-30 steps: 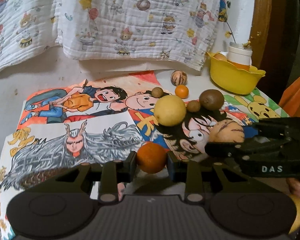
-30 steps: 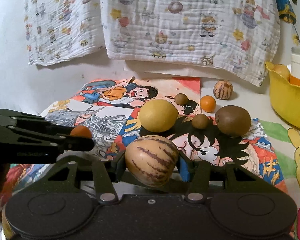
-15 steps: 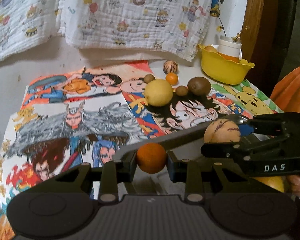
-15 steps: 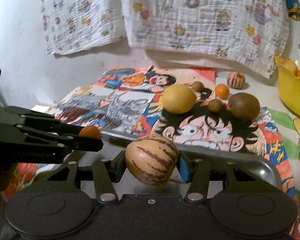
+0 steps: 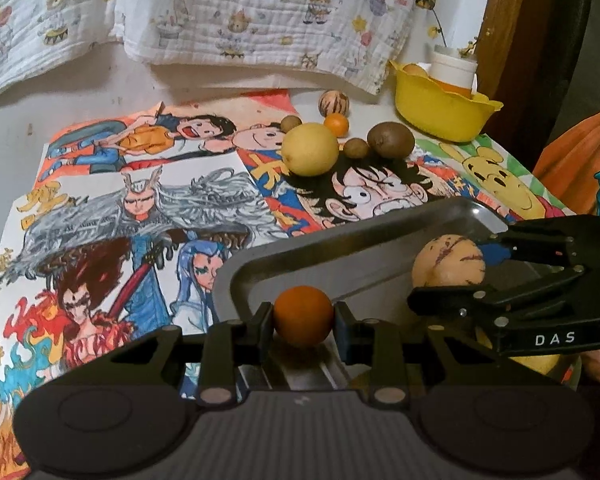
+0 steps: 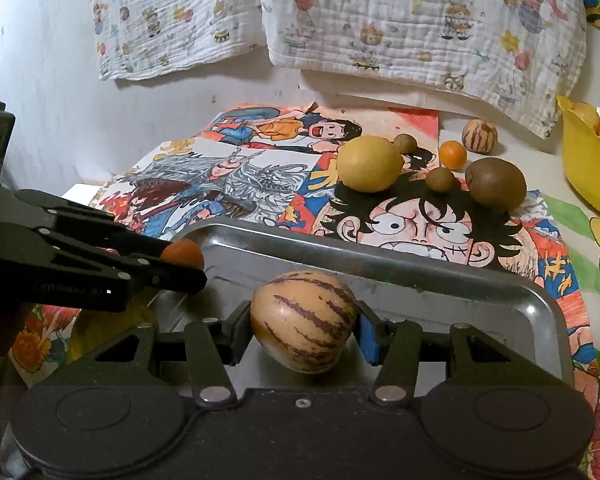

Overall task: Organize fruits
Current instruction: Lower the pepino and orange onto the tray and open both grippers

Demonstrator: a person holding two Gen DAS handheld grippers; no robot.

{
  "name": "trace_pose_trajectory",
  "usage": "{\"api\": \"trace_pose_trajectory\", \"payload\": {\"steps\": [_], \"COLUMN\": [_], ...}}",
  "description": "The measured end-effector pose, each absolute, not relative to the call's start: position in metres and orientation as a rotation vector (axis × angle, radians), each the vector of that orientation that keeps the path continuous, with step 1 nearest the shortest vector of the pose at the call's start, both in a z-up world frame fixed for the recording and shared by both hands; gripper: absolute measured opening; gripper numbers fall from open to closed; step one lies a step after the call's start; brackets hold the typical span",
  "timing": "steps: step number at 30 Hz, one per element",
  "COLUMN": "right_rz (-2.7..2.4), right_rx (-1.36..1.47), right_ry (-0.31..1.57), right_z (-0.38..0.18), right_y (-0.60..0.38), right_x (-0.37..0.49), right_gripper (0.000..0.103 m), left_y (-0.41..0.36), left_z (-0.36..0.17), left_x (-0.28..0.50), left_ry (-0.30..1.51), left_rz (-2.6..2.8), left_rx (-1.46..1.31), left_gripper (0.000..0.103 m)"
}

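Observation:
My left gripper (image 5: 303, 320) is shut on a small orange (image 5: 303, 315) and holds it over the near left corner of a metal tray (image 5: 340, 240). My right gripper (image 6: 303, 322) is shut on a tan striped melon (image 6: 303, 320) over the same tray (image 6: 380, 258). In the left wrist view the right gripper (image 5: 452, 280) and its melon (image 5: 448, 266) show at the right. In the right wrist view the left gripper (image 6: 180, 264) and its orange (image 6: 182, 253) show at the left. Loose fruit lies beyond the tray: a yellow lemon (image 5: 310, 149), a kiwi (image 5: 391, 140), a small orange (image 5: 336, 124), a striped melon (image 5: 333, 103).
A yellow bowl (image 5: 440, 114) holding a white jar (image 5: 454, 68) stands at the back right. Cartoon posters (image 5: 140, 208) cover the table. A printed cloth (image 5: 220, 12) hangs on the wall behind. Two small brown fruits (image 5: 356, 147) lie by the lemon.
Both grippers have drawn back toward me with their fruit. The metal tray has come into view beneath them, and the loose fruit now lies farther off.

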State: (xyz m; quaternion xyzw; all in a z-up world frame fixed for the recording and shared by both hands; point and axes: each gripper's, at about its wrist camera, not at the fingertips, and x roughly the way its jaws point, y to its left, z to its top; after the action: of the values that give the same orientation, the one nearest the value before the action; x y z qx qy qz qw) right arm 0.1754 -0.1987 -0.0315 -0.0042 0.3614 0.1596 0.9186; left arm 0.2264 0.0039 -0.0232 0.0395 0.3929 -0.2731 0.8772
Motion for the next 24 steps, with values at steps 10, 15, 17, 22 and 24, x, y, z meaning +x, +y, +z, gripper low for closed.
{"api": "trace_pose_trajectory", "payload": {"steps": [10, 15, 17, 22, 24], "right_rz": [0.341, 0.345, 0.350, 0.363, 0.368], "right_rx": [-0.019, -0.036, -0.031, -0.018, -0.016], "right_ry": [0.733, 0.726, 0.716, 0.690, 0.677], "right_z": [-0.031, -0.033, -0.033, -0.030, -0.029], "right_y": [-0.200, -0.198, -0.200, -0.203, -0.204], "right_x": [0.169, 0.162, 0.158, 0.148, 0.143], "right_gripper": [0.057, 0.062, 0.067, 0.077, 0.081], "left_y": [0.011, 0.010, 0.011, 0.009, 0.010], "left_z": [-0.024, -0.020, -0.017, -0.009, -0.007], "left_x": [0.227, 0.222, 0.217, 0.202, 0.196], "left_ry": [0.842, 0.832, 0.822, 0.777, 0.764], "left_rz": [-0.559, -0.551, -0.558, -0.540, -0.537], "left_rx": [0.021, 0.022, 0.011, 0.050, 0.051], "left_gripper": [0.036, 0.045, 0.060, 0.072, 0.076]}}
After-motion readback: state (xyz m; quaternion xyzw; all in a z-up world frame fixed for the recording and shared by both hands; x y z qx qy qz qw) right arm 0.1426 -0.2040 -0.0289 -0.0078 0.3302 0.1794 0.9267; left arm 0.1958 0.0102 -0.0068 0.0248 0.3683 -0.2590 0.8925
